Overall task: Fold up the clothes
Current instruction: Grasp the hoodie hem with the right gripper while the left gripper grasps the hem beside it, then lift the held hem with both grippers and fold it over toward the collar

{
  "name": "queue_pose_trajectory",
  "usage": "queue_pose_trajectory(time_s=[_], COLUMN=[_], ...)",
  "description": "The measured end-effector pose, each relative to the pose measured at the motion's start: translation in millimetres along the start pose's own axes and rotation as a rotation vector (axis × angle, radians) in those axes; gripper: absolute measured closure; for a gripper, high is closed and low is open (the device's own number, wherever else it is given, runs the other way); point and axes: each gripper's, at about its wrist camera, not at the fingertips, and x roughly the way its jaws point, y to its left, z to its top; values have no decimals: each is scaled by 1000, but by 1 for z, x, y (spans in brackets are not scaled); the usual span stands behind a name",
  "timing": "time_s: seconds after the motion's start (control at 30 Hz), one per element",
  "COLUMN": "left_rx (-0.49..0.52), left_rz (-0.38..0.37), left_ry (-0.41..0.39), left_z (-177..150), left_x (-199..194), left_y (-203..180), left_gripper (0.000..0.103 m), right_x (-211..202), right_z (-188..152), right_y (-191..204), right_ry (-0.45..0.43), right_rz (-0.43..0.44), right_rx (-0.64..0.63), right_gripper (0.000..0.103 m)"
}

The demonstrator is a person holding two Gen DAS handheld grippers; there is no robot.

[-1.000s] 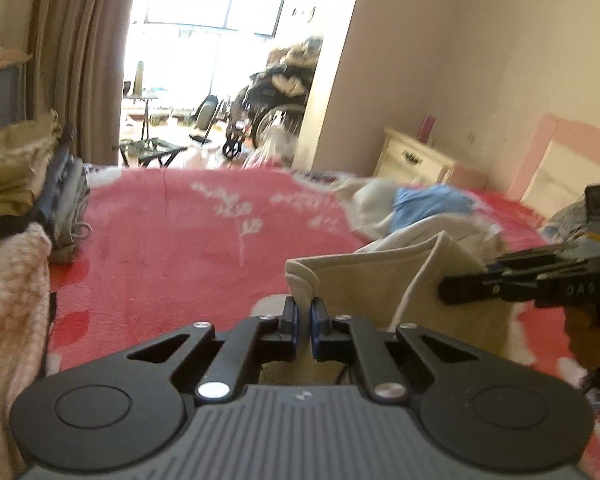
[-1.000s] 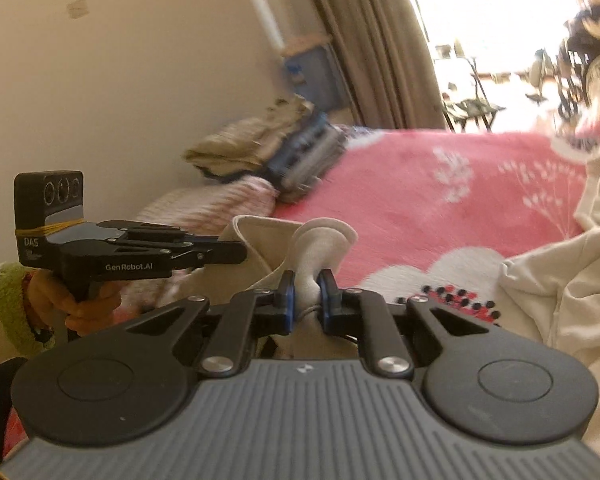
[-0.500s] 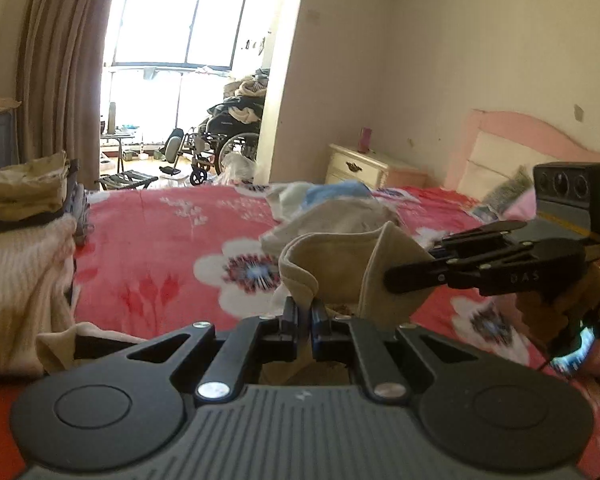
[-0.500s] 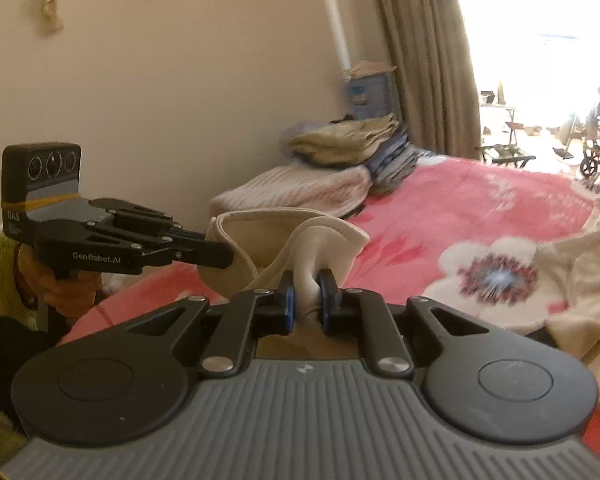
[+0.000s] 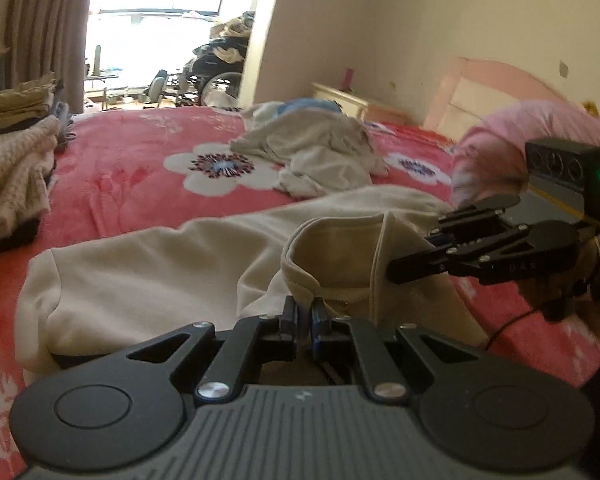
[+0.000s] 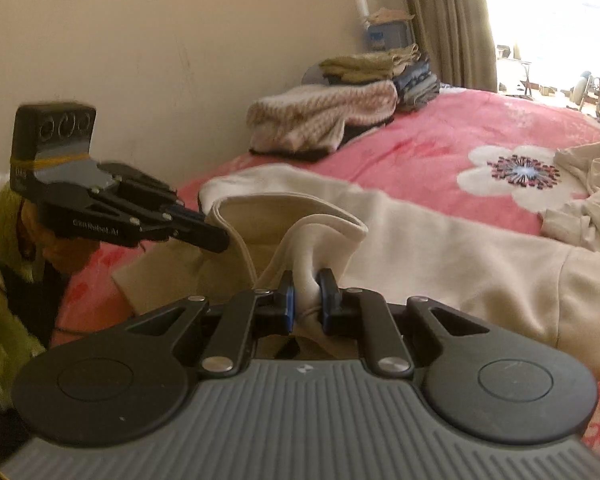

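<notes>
Both my tongs are clamped on the hem of the cream sweatshirt (image 5: 160,264): the left tongs (image 5: 304,312) pinch one corner, the right tongs (image 6: 308,294) the other. A second ago the garment hung bunched in the air; now its body lies spread on the red floral bed (image 5: 140,152), so I judge the lay-out nearly done. It looks soft, thick, slightly wrinkled, with its sleeve ends away from me.
</notes>
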Motion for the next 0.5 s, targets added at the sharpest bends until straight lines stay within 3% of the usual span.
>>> queue_pose_trajectory(time_s=[0.13,0.27,0.33,0.4,0.5], left_rx=[59,97,77,25,-69], left_rz=[2,3,-8,-35,-80], left_ry=[60,122,138,164,199], left_z=[-19,-34,-38,-42,-46], left_x=[6,8,3,-5,-16], left_y=[-6,-8,-6,1,14], left_gripper=[95,87,85,75,64], right_x=[9,15,15,10,-3], right_z=[-14,-31,-36,-39,-36], right_y=[6,22,30,34,32], right_ry=[54,135,179,201,222], right_rz=[-19,-60,-78,-85,-76], right_rx=[-51,-159,-203,-217,-158], right_gripper=[91,86,81,78,70])
